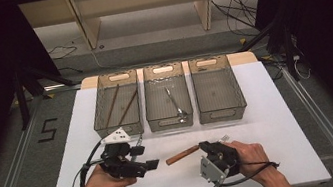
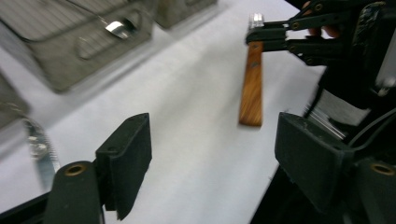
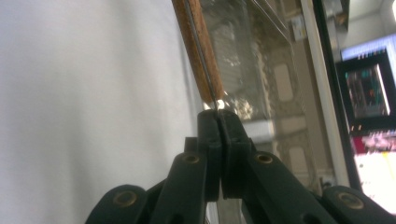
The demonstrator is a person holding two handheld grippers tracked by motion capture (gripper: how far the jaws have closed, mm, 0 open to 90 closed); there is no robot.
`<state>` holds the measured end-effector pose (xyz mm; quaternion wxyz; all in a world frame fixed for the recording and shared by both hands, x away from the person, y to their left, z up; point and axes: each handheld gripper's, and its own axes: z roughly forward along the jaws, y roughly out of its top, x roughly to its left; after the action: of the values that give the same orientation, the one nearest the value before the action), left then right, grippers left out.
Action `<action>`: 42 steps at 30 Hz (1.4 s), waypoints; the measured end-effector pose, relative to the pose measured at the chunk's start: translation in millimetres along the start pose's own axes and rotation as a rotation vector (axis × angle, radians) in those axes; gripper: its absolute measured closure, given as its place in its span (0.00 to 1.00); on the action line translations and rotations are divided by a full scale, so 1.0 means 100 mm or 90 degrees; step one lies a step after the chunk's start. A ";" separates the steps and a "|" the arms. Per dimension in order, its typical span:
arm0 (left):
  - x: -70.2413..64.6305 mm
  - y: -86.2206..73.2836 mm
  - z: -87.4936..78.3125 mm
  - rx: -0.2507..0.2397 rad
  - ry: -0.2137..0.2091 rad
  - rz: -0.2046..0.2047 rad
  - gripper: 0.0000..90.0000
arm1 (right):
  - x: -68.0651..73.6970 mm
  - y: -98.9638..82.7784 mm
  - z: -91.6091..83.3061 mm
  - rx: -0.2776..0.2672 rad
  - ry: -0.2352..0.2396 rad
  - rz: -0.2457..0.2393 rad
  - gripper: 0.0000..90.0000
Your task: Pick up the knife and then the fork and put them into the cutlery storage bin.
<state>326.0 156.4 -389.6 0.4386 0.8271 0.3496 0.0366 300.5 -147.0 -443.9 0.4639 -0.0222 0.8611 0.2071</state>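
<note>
- Nearest the lens, the person's forearms come in at six o'clock of the high view, each hand carrying a tool low over the white desk [image 1: 267, 103]; a bump between the two would jolt the load, since they sit close together.
- Three mesh bins stand in a row toward twelve o'clock: the left bin [image 1: 116, 104] holds chopsticks, the middle bin [image 1: 167, 96] a metal utensil, the right bin [image 1: 217, 88] looks bare. Picking the wrong bin is a real risk, since nothing of this kind lies in any of them.
- Left tool [image 1: 140, 166] has its jaws spread with nothing between them, pointing toward three o'clock at the handle's free end; if it swings in, it could knock that end.
- Right tool [image 1: 212, 148] is pressed together on the metal neck of the wood-handled utensil [image 1: 183, 155], which juts toward nine o'clock just above the desk. The pinch is thin and far from the handle's weight, so the piece may pivot or slip out during the carry.
</note>
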 end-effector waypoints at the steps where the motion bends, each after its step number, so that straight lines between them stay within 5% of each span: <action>1: 0.01 -0.01 -0.01 -0.007 0.012 -0.003 0.28 | -0.05 -0.04 -0.01 0.002 -0.002 0.015 0.99; 8: 0.12 -0.19 0.02 -0.024 0.087 -0.016 0.25 | -0.37 -0.16 -0.04 0.019 0.010 0.152 0.99; 14: 0.18 -0.35 0.11 -0.027 0.116 -0.027 0.22 | -0.66 -0.22 0.00 0.011 0.063 0.289 0.99; 19: 0.20 -0.47 0.15 -0.028 0.137 -0.031 0.22 | -0.94 -0.30 0.07 -0.002 0.128 0.421 0.99; 21: 0.21 -0.51 0.17 -0.042 0.168 -0.027 0.22 | -1.06 -0.36 0.12 -0.004 0.148 0.477 0.99; 28: 0.27 -0.60 0.17 -0.053 0.183 -0.045 0.21 | -1.46 -0.56 0.34 0.006 0.188 0.667 0.99; 35: 0.28 -0.65 0.18 -0.048 0.191 -0.051 0.21 | -1.71 -0.68 0.55 0.029 0.219 0.766 0.99; 42: 0.29 -0.68 0.17 -0.045 0.198 -0.057 0.21 | -1.88 -0.76 0.76 0.055 0.205 0.830 0.99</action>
<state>317.1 186.9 -458.4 0.4094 0.7790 0.4482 0.1571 485.2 -216.6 -354.2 0.1103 0.4904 0.7640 0.4046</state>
